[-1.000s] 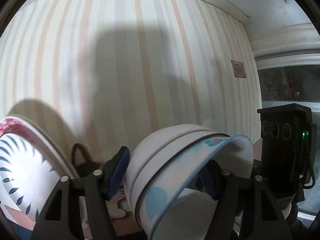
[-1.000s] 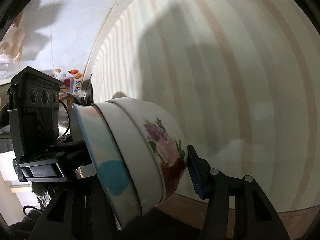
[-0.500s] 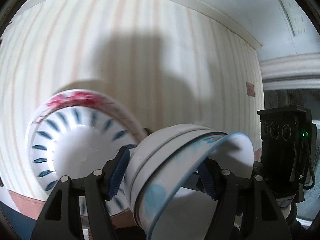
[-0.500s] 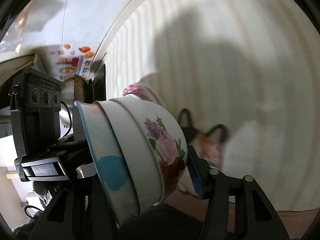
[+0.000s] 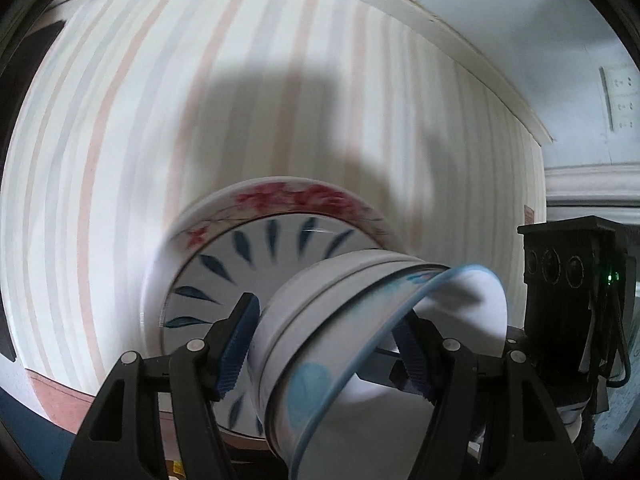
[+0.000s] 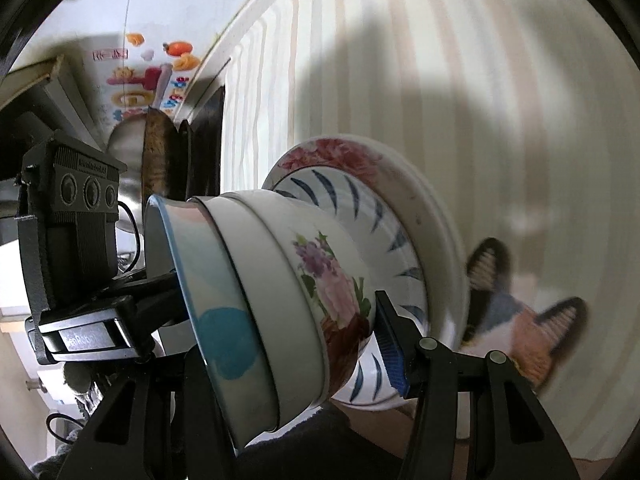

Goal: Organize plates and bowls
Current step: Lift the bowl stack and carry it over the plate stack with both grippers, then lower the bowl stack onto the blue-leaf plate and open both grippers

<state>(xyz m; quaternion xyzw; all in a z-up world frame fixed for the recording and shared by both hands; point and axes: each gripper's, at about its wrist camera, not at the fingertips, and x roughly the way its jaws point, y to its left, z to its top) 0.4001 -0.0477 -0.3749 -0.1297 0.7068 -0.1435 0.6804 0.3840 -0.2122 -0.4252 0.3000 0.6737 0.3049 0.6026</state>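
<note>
Both grippers hold one nested stack of bowls [image 5: 344,344] between them. The stack has a blue-rimmed inner bowl and a flower-painted outer bowl [image 6: 320,288]. My left gripper [image 5: 324,344] is shut on the stack, blue pads on either side. My right gripper [image 6: 288,332] is shut on the same stack from the opposite side. Behind the stack lies a white plate with blue leaf marks [image 5: 224,272] on a larger plate with red flowers [image 5: 296,198]; they also show in the right wrist view [image 6: 384,216]. The stack's base is close to the leaf plate; contact is hidden.
A striped cloth [image 5: 120,120] covers the surface under the plates. A cat-face mat [image 6: 516,320] lies beside the plates. Dark boards and a metal pan [image 6: 168,160] stand at the far edge. Each view shows the other gripper's black camera housing [image 5: 572,280].
Both grippers have tilted down with the bowl stack. The two stacked plates have come into view and now sit directly behind the stack. The cat-face mat has appeared at the right.
</note>
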